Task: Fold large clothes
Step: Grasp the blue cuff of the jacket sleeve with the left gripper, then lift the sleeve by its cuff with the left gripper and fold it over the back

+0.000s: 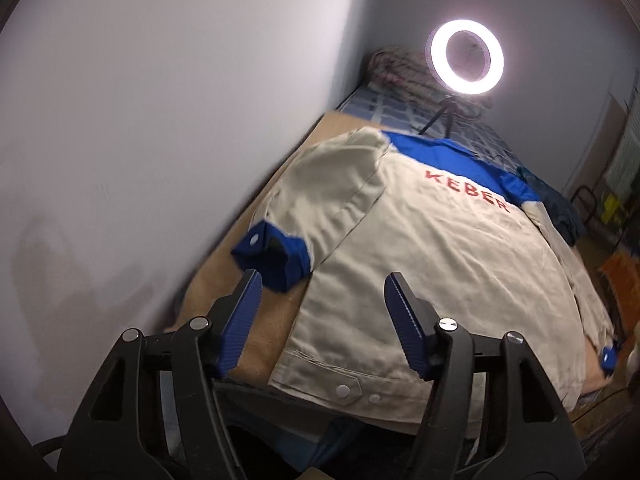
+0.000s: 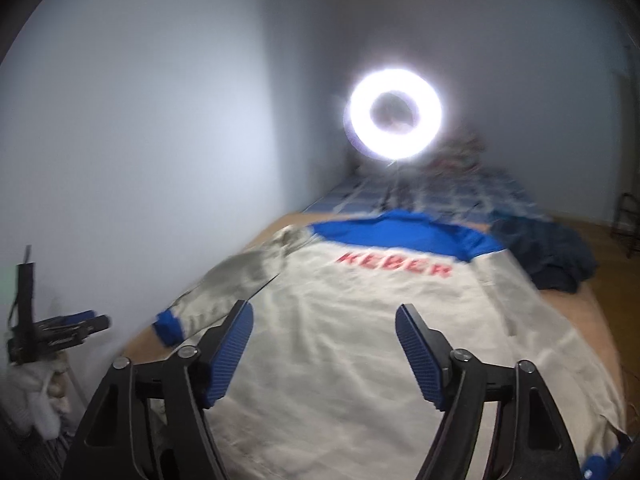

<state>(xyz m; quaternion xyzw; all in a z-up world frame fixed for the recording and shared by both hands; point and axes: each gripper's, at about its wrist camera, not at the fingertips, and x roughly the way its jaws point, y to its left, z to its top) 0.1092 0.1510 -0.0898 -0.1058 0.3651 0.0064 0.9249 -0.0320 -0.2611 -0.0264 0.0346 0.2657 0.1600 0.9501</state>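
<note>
Left gripper [image 1: 322, 280] — black arms with ribbed blue pads — hangs over the near left part of a beige work jacket [image 1: 432, 248], its jaws standing apart with nothing between them; no pad presses on cloth. Just beyond the left pad lies the blue cuff [image 1: 276, 256] of the left sleeve, which is folded in along the jacket's side seam, a silver snap showing on it. Below the gripper runs the jacket's hem band [image 1: 340, 384] with two snaps.

Right gripper [image 2: 324, 312] is likewise parted and empty, poised above the middle of the jacket's back [image 2: 360, 340]. From this view the left gripper [image 2: 76, 324] appears at the far left edge, blurred, beside what is probably a gloved hand [image 2: 40, 392].

Jacket position: spread back-up on a tan-covered bed [image 1: 224, 276] against a pale wall [image 1: 140, 120], the blue yoke [image 1: 452, 156] at the far end and red lettering "KEBER" [image 1: 468, 190] just below it. The right sleeve trails over the bed's right edge, its blue cuff [image 1: 608, 356] low at the right.

Beyond the collar lie a blue checked sheet [image 1: 384, 106], a lit ring light [image 1: 466, 58] on a small tripod, a bundled blanket [image 1: 400, 72] in the corner, and a dark blue garment [image 2: 544, 256] to the right.
</note>
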